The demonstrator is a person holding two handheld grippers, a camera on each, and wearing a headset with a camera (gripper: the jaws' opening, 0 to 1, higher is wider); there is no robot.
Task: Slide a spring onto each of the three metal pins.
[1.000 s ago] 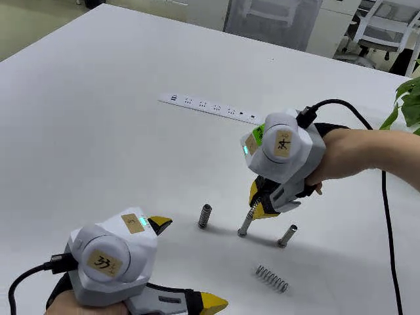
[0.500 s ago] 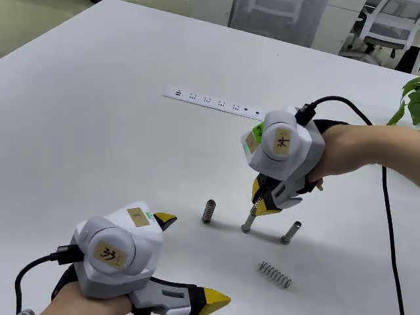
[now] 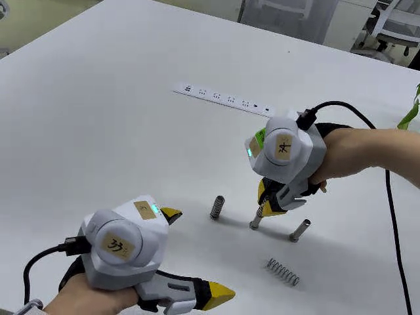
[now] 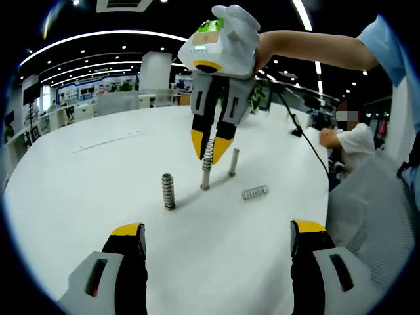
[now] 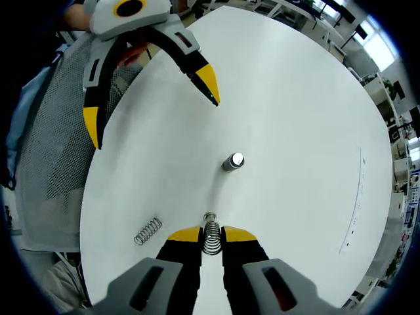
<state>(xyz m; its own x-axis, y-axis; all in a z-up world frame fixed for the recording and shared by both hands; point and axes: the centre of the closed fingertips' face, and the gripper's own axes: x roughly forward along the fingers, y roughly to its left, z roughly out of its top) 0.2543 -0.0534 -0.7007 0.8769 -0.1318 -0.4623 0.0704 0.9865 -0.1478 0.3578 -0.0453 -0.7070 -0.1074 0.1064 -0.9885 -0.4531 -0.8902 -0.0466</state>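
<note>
White counter [image 3: 98,98], bare surface. White multi-socket power strip [image 3: 224,99] lies flat at the far side, well apart from the work. Green plant leaf [image 3: 409,116] at right edge. Grey mesh chair back [image 4: 371,203] just beside counter edge.

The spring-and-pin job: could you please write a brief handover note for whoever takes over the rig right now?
Left gripper: open, empty, hovering short of the pins.
Right gripper: shut on a spring, held upright at the top of the middle pin.
Done: in the head view, the left pin already wears one.
To do: seat this one, then fit the loose spring, lying on the table, onto the bare right pin.
</note>
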